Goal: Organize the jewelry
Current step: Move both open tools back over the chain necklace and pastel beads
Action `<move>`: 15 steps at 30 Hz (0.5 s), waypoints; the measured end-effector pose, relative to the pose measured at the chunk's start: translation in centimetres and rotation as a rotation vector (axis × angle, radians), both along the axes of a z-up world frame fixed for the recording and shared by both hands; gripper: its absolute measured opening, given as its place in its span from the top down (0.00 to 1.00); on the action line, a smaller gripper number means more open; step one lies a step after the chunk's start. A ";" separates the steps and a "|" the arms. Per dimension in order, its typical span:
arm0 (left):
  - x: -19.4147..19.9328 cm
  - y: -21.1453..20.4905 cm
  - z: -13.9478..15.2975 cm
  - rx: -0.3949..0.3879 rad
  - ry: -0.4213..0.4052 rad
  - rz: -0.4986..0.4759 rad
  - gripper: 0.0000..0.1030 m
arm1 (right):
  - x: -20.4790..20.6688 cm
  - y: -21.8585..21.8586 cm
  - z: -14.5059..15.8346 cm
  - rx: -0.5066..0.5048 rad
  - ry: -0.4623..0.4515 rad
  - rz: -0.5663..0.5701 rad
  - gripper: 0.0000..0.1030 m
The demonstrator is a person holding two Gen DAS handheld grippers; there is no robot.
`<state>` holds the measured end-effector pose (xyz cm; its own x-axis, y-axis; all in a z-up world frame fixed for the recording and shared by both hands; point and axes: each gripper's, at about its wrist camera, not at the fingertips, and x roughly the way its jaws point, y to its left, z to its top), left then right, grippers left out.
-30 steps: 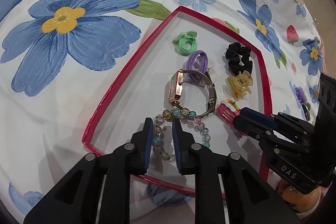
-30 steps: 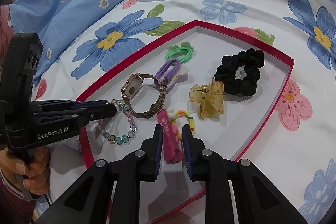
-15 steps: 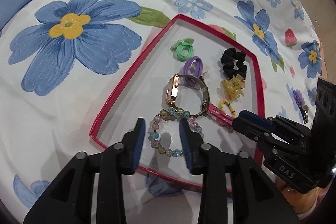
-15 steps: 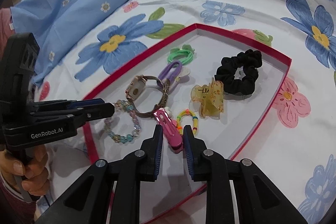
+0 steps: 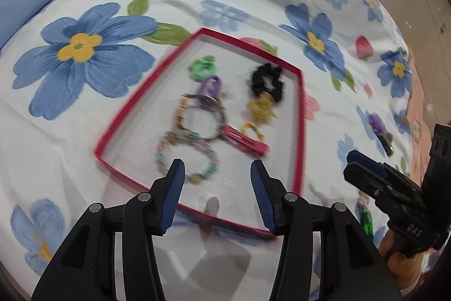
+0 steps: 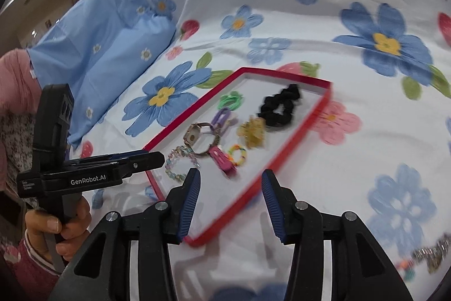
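Observation:
A red-rimmed white tray (image 5: 301, 114) (image 6: 298, 131) lies on the floral bedsheet. In it lie a beaded bracelet (image 5: 184, 157) (image 6: 178, 161), a gold watch (image 5: 197, 114) (image 6: 198, 137), a pink hair clip (image 5: 246, 141) (image 6: 222, 160), a small coloured bead ring (image 6: 238, 155), a yellow claw clip (image 5: 262, 106) (image 6: 252, 130), a black scrunchie (image 5: 265, 82) (image 6: 279, 109), and purple (image 5: 210, 88) and green (image 5: 201, 66) hair ties. My left gripper (image 5: 217, 174) is open and empty above the tray's near edge. My right gripper (image 6: 230, 182) is open and empty above the tray's near corner.
A blue pillow (image 6: 98, 52) lies at the left. More trinkets lie on the sheet outside the tray: a purple piece (image 5: 380, 129), a green one (image 5: 365, 219), and a sparkly chain (image 6: 428, 253) at the right. Each gripper shows in the other's view (image 5: 394, 188) (image 6: 84, 174).
Both grippers opened and pulled back and up from the tray. The left let go of the beaded bracelet, the right let go of the pink hair clip; both now lie in the tray.

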<state>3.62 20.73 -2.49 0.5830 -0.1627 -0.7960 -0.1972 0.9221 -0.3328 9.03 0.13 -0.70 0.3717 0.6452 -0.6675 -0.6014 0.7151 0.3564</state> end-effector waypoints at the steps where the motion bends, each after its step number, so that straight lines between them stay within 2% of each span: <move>1: -0.2 -0.7 0.2 -0.002 -0.004 -0.013 0.54 | -0.3 -0.9 0.1 0.002 -0.002 -0.015 0.54; 15: -0.7 -9.0 1.1 0.001 -0.017 -0.185 0.48 | -2.9 -13.9 0.1 0.015 -0.006 -0.261 0.54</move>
